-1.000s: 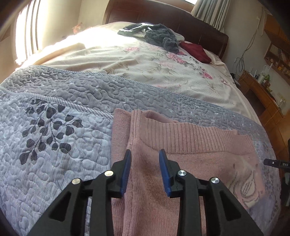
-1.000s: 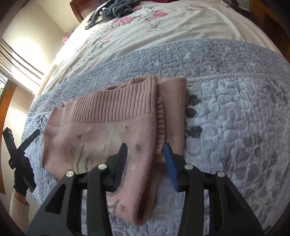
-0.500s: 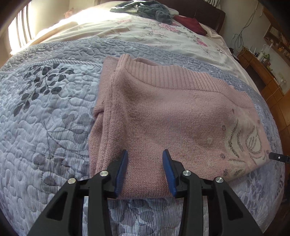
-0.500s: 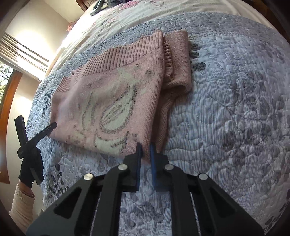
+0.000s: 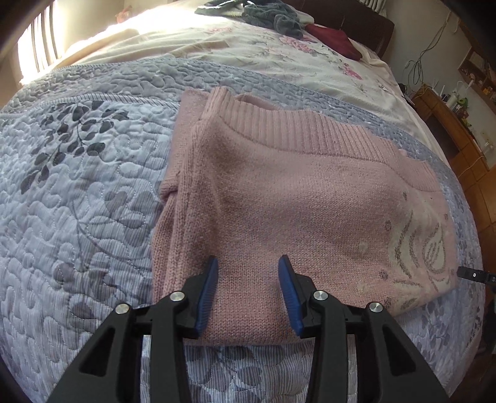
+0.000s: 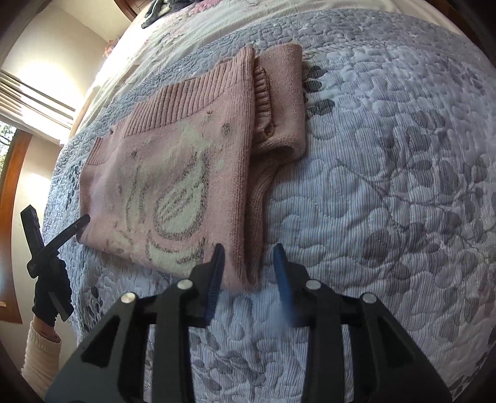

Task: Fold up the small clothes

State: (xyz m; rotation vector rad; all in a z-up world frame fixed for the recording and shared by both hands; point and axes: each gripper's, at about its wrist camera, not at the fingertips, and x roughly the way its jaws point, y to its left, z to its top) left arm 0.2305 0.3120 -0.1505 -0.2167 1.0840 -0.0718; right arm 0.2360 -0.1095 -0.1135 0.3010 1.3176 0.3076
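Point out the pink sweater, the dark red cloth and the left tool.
Sweater (image 5: pixel 294 198): left wrist view, middle of the knit body.
Red cloth (image 5: pixel 334 40): left wrist view, its centre.
Left tool (image 5: pixel 246 297): left wrist view, midway between fingertips.

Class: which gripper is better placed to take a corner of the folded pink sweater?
Right: the right gripper stands open astride the pink knitted sweater's near corner; the left gripper is open over its mid-edge.

I worked over a bed (image 5: pixel 387 93) spread with a grey-lilac quilted coverlet (image 5: pixel 77 217) patterned with dark leaves. A folded pink sweater (image 5: pixel 294 201) lay flat on that quilt. Farther up, a cream floral sheet (image 5: pixel 248 55) covered the bed, and on it sat a heap of grey clothes (image 5: pixel 272 15) beside a dark red garment (image 5: pixel 334 40).
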